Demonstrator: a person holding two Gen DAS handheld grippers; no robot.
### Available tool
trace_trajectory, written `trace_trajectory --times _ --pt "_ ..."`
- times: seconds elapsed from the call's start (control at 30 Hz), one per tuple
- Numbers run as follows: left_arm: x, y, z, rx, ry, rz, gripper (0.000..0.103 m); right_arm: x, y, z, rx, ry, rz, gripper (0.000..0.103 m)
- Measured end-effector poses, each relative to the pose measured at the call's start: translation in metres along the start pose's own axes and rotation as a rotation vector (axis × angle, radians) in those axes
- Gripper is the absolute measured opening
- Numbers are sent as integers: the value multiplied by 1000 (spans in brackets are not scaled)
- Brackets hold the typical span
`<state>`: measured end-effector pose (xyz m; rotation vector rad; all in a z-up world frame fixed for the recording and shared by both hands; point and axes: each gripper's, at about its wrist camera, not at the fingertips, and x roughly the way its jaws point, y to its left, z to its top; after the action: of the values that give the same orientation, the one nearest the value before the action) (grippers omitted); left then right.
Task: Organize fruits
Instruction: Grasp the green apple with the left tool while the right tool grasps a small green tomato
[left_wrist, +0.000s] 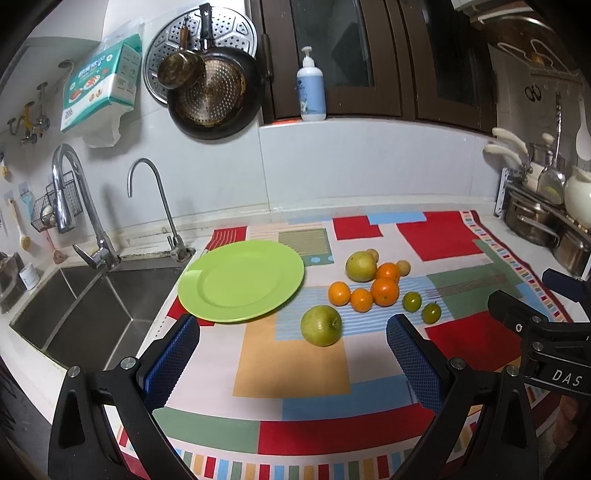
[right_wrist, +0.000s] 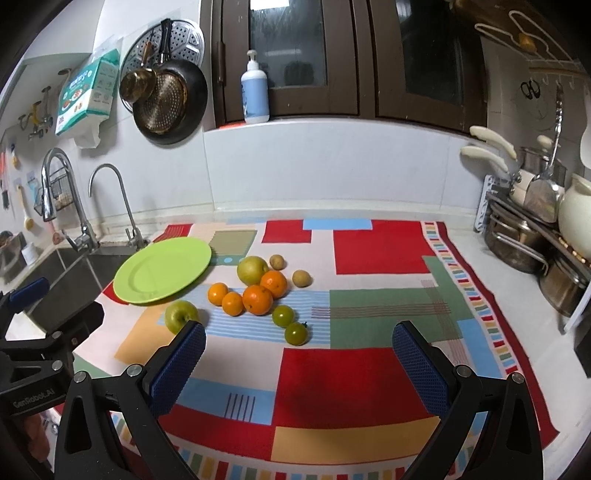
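Left wrist view shows the left gripper (left_wrist: 291, 339) with jaws spread wide and empty, aimed at the nearest round green apple (left_wrist: 321, 325) on the patchwork cloth (left_wrist: 291, 373), near the counter's front edge. The empty lime-green round plate (left_wrist: 240, 281) sits by the sink-side edge. The right gripper (right_wrist: 299, 347) is equally wide open and empty. Best to straddle the apple's widest girth, since its smooth skin may slip

Clustered fruits (left_wrist: 373, 288), empty green plate (left_wrist: 240, 282) beside
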<state>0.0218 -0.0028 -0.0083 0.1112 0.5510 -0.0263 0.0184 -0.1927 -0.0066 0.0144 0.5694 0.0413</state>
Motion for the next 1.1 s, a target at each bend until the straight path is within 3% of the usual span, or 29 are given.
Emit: trace_trajectory --times 0.27,0.47,0.83,1.1 --pt "34 -9 -11 43 51 14 103 38 2 -11 -22 81 -1 102" --pt "60 -19 -14 78 66 25 96 70 4 -17 -28 121 17 99" --pt "112 -27 -20 77 158 -27 79 123 1 -24 -38 201 27 75" --pt "139 -32 -19 60 215 -81 64 147 -2 -25 -9 257 66 64"
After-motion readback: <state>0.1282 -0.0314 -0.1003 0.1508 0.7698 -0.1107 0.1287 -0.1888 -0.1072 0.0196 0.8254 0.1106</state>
